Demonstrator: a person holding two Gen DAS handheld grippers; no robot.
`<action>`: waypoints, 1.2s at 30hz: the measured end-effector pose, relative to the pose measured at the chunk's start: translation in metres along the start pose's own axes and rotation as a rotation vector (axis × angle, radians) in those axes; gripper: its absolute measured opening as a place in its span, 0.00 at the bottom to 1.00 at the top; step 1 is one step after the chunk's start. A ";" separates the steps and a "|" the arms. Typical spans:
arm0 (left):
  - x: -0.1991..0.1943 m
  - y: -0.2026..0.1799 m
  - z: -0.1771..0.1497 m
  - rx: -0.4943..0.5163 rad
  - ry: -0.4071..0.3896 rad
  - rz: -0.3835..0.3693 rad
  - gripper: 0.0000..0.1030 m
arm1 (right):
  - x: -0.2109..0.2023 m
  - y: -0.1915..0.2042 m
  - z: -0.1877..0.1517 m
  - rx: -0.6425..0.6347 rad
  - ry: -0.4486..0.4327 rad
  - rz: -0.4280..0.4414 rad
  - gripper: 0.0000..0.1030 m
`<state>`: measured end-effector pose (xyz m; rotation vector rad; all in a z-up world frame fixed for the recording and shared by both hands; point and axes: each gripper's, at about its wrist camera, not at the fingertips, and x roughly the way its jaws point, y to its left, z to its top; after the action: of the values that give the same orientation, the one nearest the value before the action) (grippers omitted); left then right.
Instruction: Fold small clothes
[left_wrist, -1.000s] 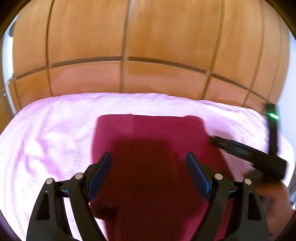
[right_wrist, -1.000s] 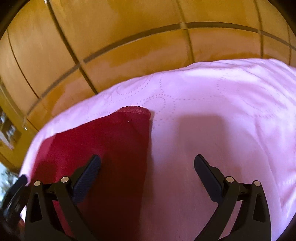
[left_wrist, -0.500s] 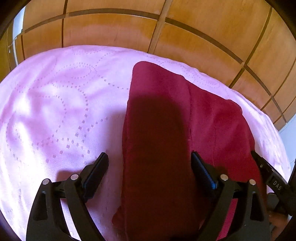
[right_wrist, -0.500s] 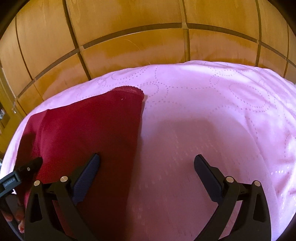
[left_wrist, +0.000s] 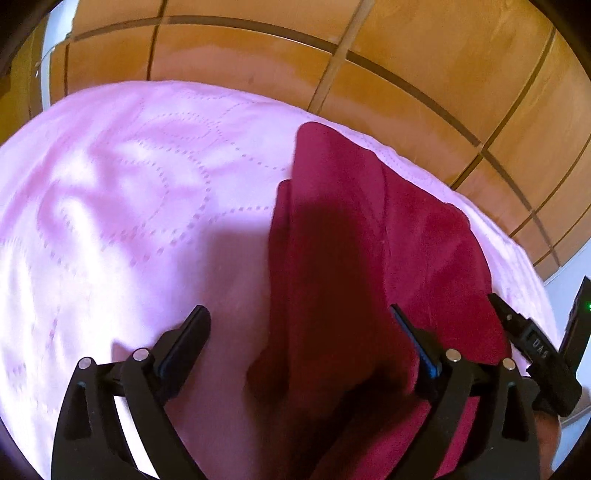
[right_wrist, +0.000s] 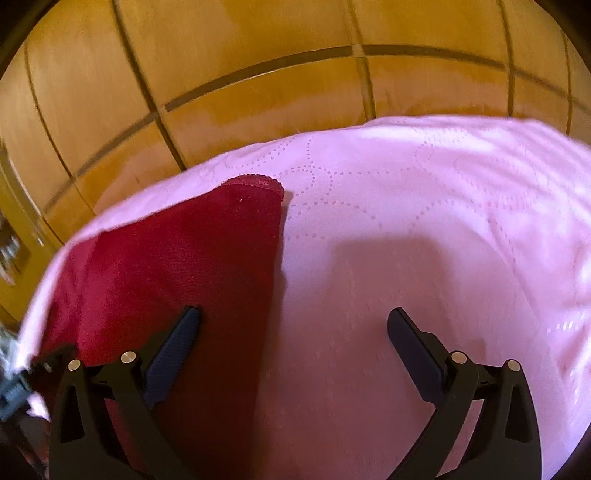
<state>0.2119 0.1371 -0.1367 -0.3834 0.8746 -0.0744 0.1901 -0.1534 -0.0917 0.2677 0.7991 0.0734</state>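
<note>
Nearest to us in the left wrist view, our left gripper has its jaws opening, spread wide and pressing on nothing; a folded layer of the dark red garment lies in the gap between them, with the right-hand finger over the cloth and the left-hand finger over bare bedding. At the right edge of that view the tip of our right gripper shows just beside the garment.

In the right wrist view, our right gripper is likewise released, jaws wide apart, its left-hand finger over the garment and its right-hand finger over bedding.

The garment lies flat on a pink quilted bedspread, reaching almost to its far edge, one end trimmed with a scalloped hem. Beyond stand orange-brown wooden panels.
</note>
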 end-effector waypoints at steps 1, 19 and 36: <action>-0.005 0.003 -0.002 -0.005 -0.009 0.001 0.94 | -0.004 -0.005 -0.002 0.035 0.000 0.021 0.97; -0.010 0.022 -0.004 0.002 0.060 -0.133 0.95 | -0.043 -0.018 -0.038 0.111 0.076 0.303 0.89; 0.010 0.007 0.000 0.029 0.196 -0.306 0.94 | 0.002 0.005 -0.022 0.192 0.204 0.500 0.72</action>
<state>0.2180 0.1412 -0.1468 -0.4863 1.0008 -0.4120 0.1761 -0.1440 -0.1066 0.6462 0.9279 0.5017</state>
